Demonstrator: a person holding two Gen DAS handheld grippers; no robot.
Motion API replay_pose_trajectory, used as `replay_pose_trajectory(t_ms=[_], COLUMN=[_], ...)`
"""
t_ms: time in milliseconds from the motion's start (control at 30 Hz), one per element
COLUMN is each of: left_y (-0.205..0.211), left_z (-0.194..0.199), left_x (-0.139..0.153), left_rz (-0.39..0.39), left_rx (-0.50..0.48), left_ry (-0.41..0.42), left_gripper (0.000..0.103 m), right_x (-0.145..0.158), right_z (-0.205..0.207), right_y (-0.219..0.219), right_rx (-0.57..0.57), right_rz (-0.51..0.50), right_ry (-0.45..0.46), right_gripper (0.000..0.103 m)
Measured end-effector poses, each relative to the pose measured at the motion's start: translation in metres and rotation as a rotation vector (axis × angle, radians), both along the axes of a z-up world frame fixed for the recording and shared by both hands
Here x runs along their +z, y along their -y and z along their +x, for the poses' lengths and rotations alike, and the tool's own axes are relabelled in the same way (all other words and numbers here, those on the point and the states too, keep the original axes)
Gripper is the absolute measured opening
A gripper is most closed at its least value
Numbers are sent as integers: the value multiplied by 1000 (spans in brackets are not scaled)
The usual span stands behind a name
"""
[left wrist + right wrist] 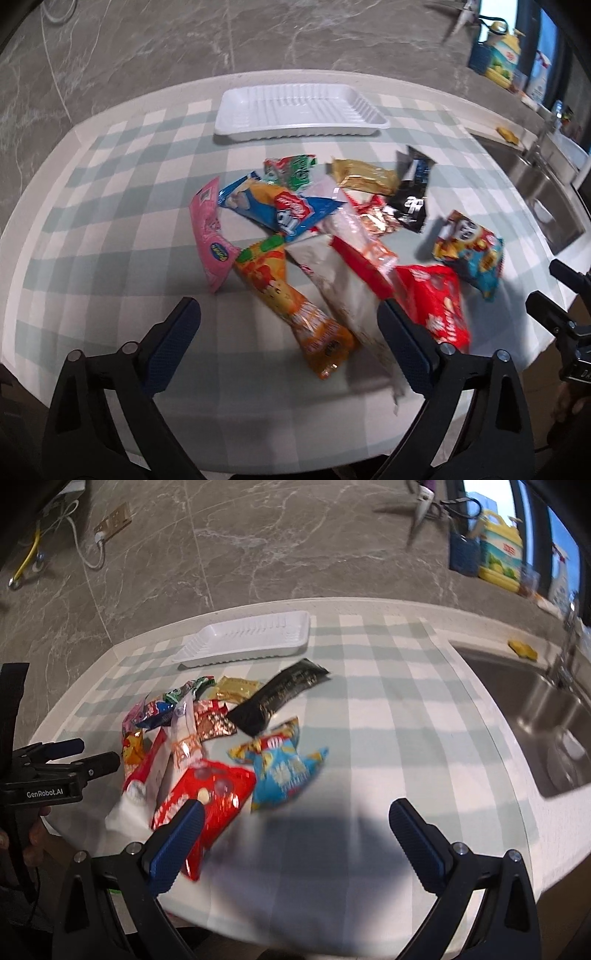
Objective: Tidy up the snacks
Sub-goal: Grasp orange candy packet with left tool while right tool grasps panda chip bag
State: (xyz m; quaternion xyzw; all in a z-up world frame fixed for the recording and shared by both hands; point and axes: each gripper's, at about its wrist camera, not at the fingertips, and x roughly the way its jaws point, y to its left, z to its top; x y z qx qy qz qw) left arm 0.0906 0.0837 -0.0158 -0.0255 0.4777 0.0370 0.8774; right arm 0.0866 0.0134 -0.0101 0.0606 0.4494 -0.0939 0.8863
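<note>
Our left gripper (288,325) and right gripper (295,827) both hover released, holding nothing. The snacks (332,229) lie heaped on the counter (122,206), near the empty tray (299,127). Because packets overlap, we may pinch two together or push one off the edge.

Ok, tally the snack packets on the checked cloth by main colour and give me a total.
Pink packet: 1
Blue packets: 2
Green packet: 1
Gold packet: 1
Black packet: 1
Copper foil packet: 1
Orange packet: 1
White packet: 1
Red packets: 2
Total: 11
</note>
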Motion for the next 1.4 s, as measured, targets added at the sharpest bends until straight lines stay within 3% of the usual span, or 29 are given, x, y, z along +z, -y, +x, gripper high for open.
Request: replay_pose_trajectory(t_ms=[167, 400, 500, 700, 833, 967, 1133, 1400], left_y=[-17, -20, -19, -16, -8, -9, -21, -33], left_z=[21, 37, 42, 53, 56, 57, 58, 51], left_x=[-14, -31, -39, -58, -62, -62, -58, -38], left_rz=[-50, -45, -54, -65, 7, -23, -139, -154], left_rx=[24, 14, 4, -18, -49, -62, -68, -76], left_ry=[-54, -108, -135, -204, -192, -189, -184, -157], left_gripper=[83, 79, 71, 42, 28, 17, 14, 14], right_x=[-5, -19, -27, -45, -50, -49, -49, -38], right_z=[24, 50, 58, 72, 71, 69, 65, 58], right_y=[-5, -4, -4, -2, 4, 16, 29, 44], right_rx=[47, 82, 98, 124, 125, 105, 53, 8], right_rz=[-48, -79, -84, -73, -21, 105, 226, 391], right_ry=[-22, -75, -105, -180, -175, -146, -118, -71], right_gripper=[101, 96, 90, 66, 59, 41, 39, 39])
